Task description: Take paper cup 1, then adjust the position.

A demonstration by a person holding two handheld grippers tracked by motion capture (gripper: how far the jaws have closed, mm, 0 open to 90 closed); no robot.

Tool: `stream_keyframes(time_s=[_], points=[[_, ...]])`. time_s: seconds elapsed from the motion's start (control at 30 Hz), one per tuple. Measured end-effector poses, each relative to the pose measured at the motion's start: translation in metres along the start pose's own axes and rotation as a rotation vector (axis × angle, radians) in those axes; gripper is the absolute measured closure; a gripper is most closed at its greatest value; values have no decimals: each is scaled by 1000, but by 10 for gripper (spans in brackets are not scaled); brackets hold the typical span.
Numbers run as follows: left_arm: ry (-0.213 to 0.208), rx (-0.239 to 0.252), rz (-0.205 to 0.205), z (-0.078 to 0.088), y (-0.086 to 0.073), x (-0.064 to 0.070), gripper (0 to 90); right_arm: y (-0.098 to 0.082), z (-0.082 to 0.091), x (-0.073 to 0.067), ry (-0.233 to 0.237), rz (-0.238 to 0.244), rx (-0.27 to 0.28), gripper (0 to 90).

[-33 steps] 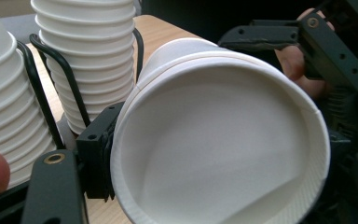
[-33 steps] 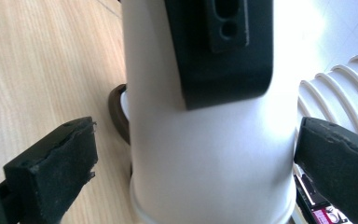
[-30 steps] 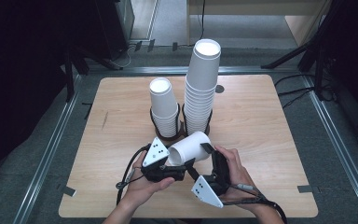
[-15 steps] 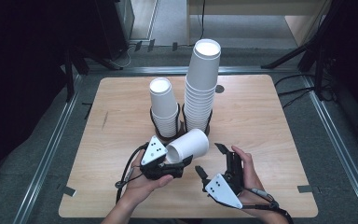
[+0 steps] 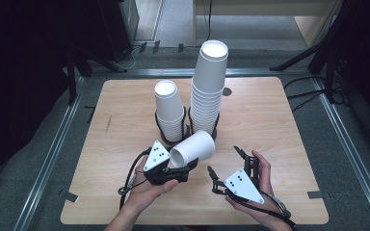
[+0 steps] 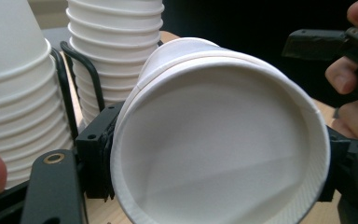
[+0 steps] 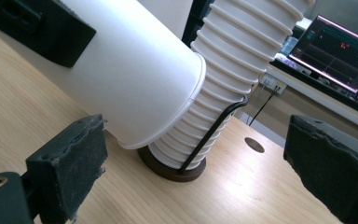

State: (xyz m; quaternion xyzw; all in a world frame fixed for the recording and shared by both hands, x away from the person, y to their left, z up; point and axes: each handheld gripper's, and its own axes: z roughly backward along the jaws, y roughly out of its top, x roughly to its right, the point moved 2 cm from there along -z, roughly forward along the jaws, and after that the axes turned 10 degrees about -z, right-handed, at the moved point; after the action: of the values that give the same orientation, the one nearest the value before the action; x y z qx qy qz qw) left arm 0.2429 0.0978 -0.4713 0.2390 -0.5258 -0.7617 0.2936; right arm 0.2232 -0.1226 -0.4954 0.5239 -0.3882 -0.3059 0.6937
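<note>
A single white paper cup [image 5: 192,149] lies on its side above the wooden table [image 5: 270,120], mouth toward the person. My left gripper [image 5: 183,160] is shut on it near the rim; in the left gripper view the cup [image 6: 214,149] sits between the two black pads. My right gripper [image 5: 223,159] stands to the right of the cup, apart from it. Its jaws have just been closing partway and stand open with nothing between them. In the right gripper view the cup [image 7: 135,79] lies ahead, in front of the tall stack [image 7: 233,70].
Two stacks of white cups stand in black wire holders mid-table: a short one [image 5: 168,108] and a tall one [image 5: 209,82], just behind the held cup. A small dark hole [image 5: 227,91] marks the tabletop. A lit screen [image 7: 340,51] stands beyond the table.
A second ago the right gripper was at the cup beside the left one. It has since drawn back to the right, off the cup. The left gripper has kept still with the cup.
</note>
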Motion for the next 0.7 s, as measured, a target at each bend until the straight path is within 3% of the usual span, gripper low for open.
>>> stream_keyframes(time_s=[0.23,0.33,0.43,0.7], points=[[25,27,9,-1,-2,-1,235,3,1,-3,13,-136,-6,58],[44,39,9,-2,-2,0,234,3,1,-8,15,-151,-14,56],[49,54,17,-2,-3,-1,233,6,0,-10,27,-196,-16,53],[57,92,4,-2,-5,2,232,11,0,-6,35,-355,-36,52]])
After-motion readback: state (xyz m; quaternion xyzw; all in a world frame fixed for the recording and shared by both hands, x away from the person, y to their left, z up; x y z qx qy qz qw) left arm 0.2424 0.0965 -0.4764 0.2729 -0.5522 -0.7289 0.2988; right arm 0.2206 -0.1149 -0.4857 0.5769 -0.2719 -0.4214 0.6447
